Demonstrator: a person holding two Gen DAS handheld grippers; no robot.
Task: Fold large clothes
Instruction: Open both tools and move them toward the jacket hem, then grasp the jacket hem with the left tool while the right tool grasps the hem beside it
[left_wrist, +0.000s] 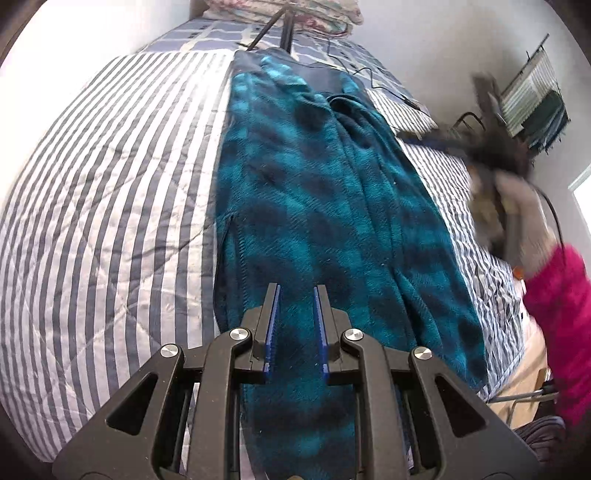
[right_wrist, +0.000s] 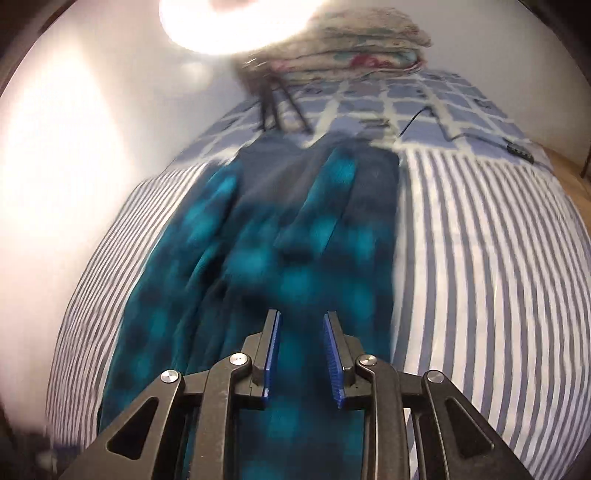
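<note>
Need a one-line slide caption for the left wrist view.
Open left tongs hover above a teal-and-black plaid fleece garment laid lengthwise on a blue-and-white striped quilt.

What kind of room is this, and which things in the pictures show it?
Most likely a bedroom. A teal checked garment lies on a bed with a striped quilt, folded blankets are stacked at its far end, and clothes hang on a rack by the wall.

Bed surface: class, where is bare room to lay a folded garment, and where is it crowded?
Free: striped quilt between the teal fleece garment and the wall, and the striped stretch on its other side. Crowded: the head end, with tripod legs, cable and folded blankets.
</note>
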